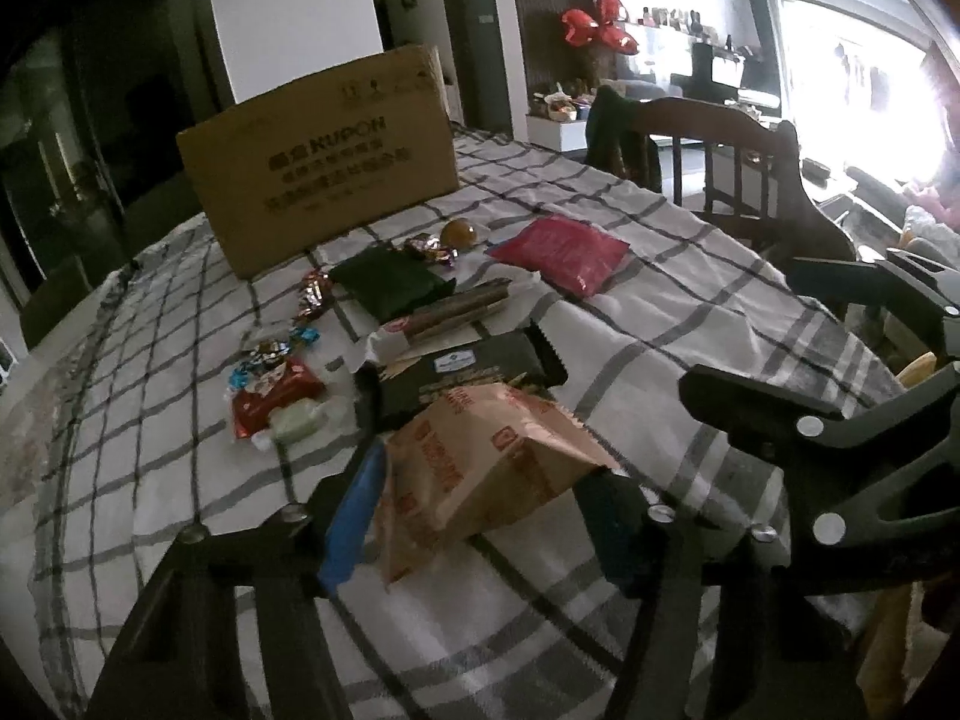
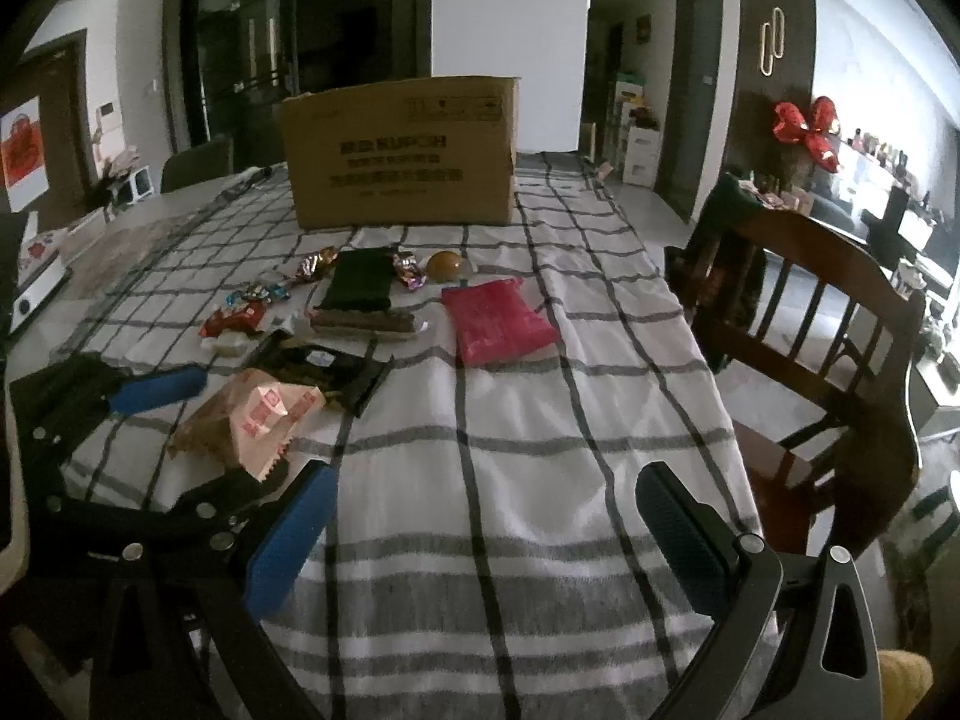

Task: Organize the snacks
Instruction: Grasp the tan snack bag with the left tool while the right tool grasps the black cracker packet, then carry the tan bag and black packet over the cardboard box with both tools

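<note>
1. Left gripper (image 1: 480, 510): blue-padded fingers (image 1: 351, 519) on either side of a tan snack bag (image 1: 480, 468) with red print; the bag sits between the pads and looks pinched, its near end raised off the cloth.
2. From the right wrist view the same bag (image 2: 249, 420) lies between that gripper's two blue pads, near-left on the table.
3. Right gripper (image 2: 480, 540): jaws wide, nothing between them, only bare checked tablecloth (image 2: 510, 450); it hangs to the right of the tan bag, apart from it.
4. Just beyond the tan bag, touching it: a black flat packet (image 1: 474, 372).
5. Farther: a brown bar in clear wrap (image 1: 456, 309), then a dark green packet (image 1: 390, 282).
6. Left of these: a red packet (image 1: 276, 402), a pale green sweet (image 1: 297, 423) beside it, foil candies (image 1: 270, 354) scattered.
7. Right: a pink packet (image 1: 561, 255), well apart from both grippers.
8. Near the box: a round brown item (image 1: 461, 234).
9. Far end: a cardboard box (image 1: 324, 162), upright.
10. Wooden chair (image 2: 810, 324) at the table's right edge.
</note>
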The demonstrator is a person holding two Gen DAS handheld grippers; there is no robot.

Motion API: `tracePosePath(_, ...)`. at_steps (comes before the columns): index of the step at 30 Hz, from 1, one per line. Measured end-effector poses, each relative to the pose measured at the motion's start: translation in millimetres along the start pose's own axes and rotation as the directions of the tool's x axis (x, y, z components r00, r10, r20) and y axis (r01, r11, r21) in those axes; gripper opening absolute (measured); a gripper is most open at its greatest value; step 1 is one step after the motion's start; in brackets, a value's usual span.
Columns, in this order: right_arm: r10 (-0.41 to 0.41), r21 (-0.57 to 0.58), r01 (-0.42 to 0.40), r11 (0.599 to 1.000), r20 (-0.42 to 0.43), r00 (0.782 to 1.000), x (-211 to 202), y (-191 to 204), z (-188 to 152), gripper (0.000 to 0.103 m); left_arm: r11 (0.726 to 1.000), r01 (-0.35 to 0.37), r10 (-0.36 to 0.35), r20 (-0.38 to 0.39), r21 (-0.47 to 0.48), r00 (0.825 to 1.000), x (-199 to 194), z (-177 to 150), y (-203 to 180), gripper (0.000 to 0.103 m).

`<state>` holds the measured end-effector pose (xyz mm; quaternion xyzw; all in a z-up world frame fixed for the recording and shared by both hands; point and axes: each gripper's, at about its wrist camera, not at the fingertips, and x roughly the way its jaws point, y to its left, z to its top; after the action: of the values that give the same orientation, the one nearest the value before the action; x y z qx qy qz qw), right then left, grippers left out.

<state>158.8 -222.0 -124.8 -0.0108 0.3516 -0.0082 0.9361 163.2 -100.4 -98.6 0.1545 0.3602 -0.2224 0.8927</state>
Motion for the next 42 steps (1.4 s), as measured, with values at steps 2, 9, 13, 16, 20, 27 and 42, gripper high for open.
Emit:
tracePosePath(2,0.007,-0.009,-0.007,1.000,-0.002,1.000,2.8,-0.5,3.2,0.102,1.000,0.005,-0.005,-0.003,-0.002,1.000,2.0,1.7,0.3,0.057)
tracePosePath(9,0.046,-0.056,-0.047,0.997,-0.020,0.999,11.0,-1.2,12.3,0.102,0.999,0.017,-0.017,-0.005,-0.028,1.000,-0.7,3.7,3.4,0.045)
tracePosePath(13,0.080,-0.071,-0.081,0.994,-0.015,0.997,11.9,0.4,20.6,0.102,0.994,0.006,-0.006,0.002,-0.107,1.000,-11.8,2.9,12.4,0.045)
tracePosePath(16,0.119,-0.085,-0.120,0.989,-0.012,0.993,13.2,2.4,28.5,0.102,0.985,-0.025,0.024,-0.003,-0.169,1.000,-18.7,1.9,19.4,0.045)
tracePosePath(20,0.158,-0.127,-0.158,0.979,-0.009,0.987,16.9,11.2,39.3,0.100,0.971,-0.074,0.074,-0.010,-0.228,0.997,-27.0,0.9,27.6,0.045)
tracePosePath(27,0.205,-0.258,-0.210,0.943,-0.050,0.978,28.5,37.0,47.9,0.094,0.947,-0.132,0.136,-0.007,-0.293,0.991,-37.9,2.1,46.7,0.045)
tracePosePath(42,0.295,-0.533,-0.369,0.761,-0.222,0.929,71.3,81.6,51.9,0.054,0.906,-0.193,0.174,-0.085,-0.376,0.981,-25.4,-0.8,60.3,0.045)
